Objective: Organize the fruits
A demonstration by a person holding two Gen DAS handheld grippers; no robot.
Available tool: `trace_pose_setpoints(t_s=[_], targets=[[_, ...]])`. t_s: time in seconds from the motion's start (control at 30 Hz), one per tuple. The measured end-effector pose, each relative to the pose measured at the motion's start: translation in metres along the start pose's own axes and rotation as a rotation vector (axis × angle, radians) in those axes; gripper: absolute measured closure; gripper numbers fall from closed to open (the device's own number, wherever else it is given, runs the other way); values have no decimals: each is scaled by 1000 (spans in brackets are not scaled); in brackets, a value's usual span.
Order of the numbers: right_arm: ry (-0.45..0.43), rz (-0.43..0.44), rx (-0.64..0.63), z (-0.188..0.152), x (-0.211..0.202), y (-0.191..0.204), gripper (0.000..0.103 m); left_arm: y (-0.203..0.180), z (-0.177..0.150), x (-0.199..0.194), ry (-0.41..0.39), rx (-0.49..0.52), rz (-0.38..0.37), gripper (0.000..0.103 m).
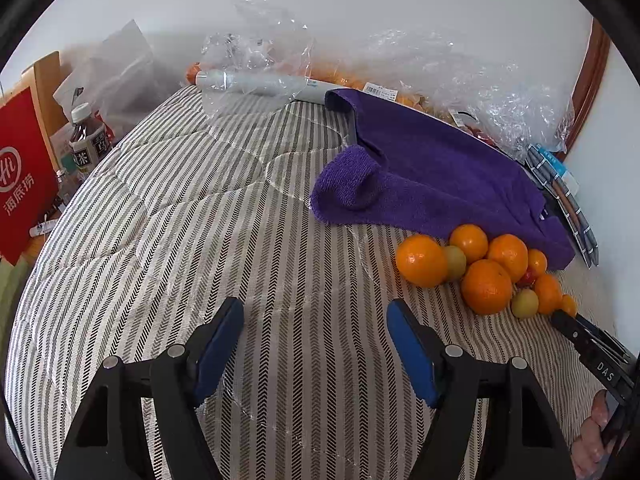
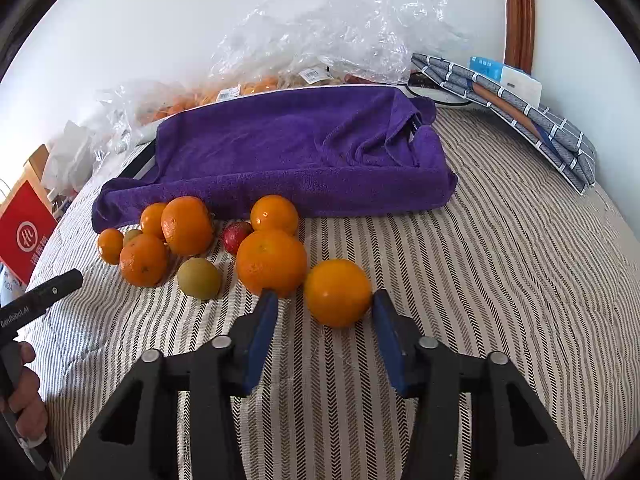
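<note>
A striped cloth (image 2: 500, 240) is covering the whole work surface; a purple towel (image 2: 300, 152) is lying across its far part, draped over something flat that is staying hidden beneath it; behind the towel, crinkled clear plastic bags (image 2: 320, 32) are holding more orange fruit, too blurred to count. In front of the towel the loose fruits are sitting in a cluster (image 2: 192, 240): several oranges, two greenish-yellow fruits and one small red one, some touching each other; by my judgement the sorting is barely starting, since nearly everything is lying mixed together. The right gripper (image 2: 324, 308) is reaching around the nearest orange (image 2: 338, 292), which is sitting slightly apart from the pile; the right-hand pad appears to be touching its side while the left-hand pad is standing clear, so the jaws are not yet clamping it. The left gripper (image 1: 316, 320) is hovering over bare cloth, jaws wide apart and empty. A hand (image 2: 24, 392) is showing at the frame edge, mostly cut off.
</note>
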State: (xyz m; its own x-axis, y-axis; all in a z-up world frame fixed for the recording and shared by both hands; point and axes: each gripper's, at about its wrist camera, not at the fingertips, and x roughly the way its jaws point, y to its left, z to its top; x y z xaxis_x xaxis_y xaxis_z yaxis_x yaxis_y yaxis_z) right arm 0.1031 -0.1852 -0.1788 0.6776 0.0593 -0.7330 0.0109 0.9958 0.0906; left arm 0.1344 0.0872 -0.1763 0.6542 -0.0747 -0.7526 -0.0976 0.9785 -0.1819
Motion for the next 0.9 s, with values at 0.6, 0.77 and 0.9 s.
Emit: trace_pose_setpoints(t_s=[0.6,0.77,0.9], targets=[[5,16,45,4,4,-11,69,-3,-4,-4,5,14,-28,32],[15,-18,-18,10,11,-9,70,-15,1,0,23,51,-39,35],[17,9,-24,10,9,-9,71,-32,7,9,34,70,-36,36]])
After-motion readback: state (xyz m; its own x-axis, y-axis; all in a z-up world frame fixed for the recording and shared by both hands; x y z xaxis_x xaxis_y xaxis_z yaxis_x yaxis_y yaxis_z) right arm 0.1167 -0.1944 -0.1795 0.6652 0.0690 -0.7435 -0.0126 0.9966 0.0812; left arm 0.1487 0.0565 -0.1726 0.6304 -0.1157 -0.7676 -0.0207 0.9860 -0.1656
